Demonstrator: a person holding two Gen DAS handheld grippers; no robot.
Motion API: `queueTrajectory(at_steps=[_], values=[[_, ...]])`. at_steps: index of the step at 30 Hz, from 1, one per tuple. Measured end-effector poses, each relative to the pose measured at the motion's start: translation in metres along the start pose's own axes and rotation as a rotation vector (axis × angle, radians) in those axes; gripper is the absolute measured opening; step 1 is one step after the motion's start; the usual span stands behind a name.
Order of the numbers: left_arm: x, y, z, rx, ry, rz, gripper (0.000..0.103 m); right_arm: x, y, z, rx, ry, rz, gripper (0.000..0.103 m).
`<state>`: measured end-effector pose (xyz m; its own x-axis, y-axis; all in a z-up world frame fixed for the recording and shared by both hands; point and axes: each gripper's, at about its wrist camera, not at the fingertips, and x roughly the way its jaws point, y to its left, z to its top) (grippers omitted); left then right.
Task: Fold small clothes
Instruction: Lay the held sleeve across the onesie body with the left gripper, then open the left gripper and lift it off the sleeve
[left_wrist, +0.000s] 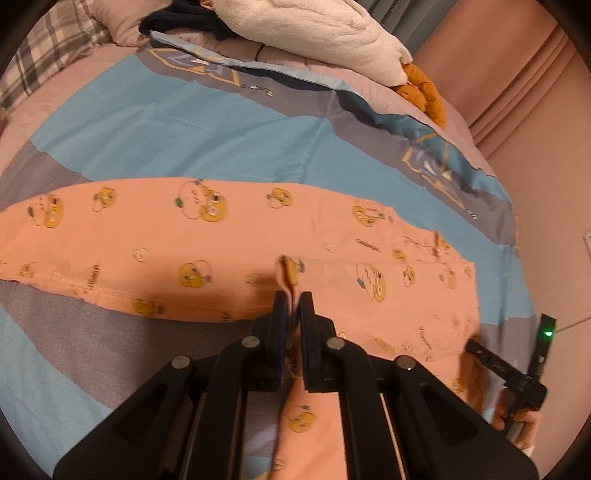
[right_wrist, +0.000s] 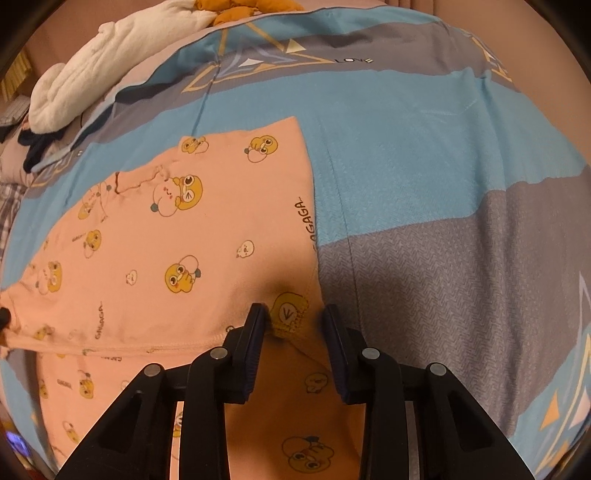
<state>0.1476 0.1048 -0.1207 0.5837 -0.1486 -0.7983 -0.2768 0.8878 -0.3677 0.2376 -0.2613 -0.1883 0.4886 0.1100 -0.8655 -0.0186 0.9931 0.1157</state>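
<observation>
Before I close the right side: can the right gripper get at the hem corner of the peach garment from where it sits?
Probably yes. The right gripper already straddles the peach garment at its stitched hem corner, jaws apart, with nothing between them but cloth.

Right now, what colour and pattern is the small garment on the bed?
The garment is peach-pink with yellow cartoon duck-like characters and "GAGAGA" lettering, clearest in the right wrist view.

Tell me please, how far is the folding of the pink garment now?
Done: the pink garment lies spread on the blue and grey bedcover. In hand: the left gripper pinches a fold of its cloth; the right gripper straddles a hem corner, jaws apart. Left: no finished fold is visible.
</observation>
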Motion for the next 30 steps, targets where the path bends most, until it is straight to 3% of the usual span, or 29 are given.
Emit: queueTrajectory(at_steps=[3,7,15,21,30], values=[[0.007,0.007,-0.002,-0.024,0.038,-0.035,0.003,0.002,0.003,0.002,0.0,0.0,-0.001,0.034],[0.014,0.013,-0.007,-0.03,0.05,-0.001,0.003,0.002,0.001,0.001,-0.001,0.0,-0.001,0.034],[0.024,0.021,-0.013,-0.047,0.092,-0.01,0.003,0.003,0.005,0.002,-0.005,-0.005,-0.018,0.034],[0.041,0.023,-0.024,-0.033,0.132,0.038,0.003,0.005,0.008,0.0,-0.013,-0.014,-0.034,0.034],[0.039,0.02,-0.028,-0.03,0.116,0.086,0.008,0.002,0.006,-0.002,-0.011,-0.027,-0.035,0.034]])
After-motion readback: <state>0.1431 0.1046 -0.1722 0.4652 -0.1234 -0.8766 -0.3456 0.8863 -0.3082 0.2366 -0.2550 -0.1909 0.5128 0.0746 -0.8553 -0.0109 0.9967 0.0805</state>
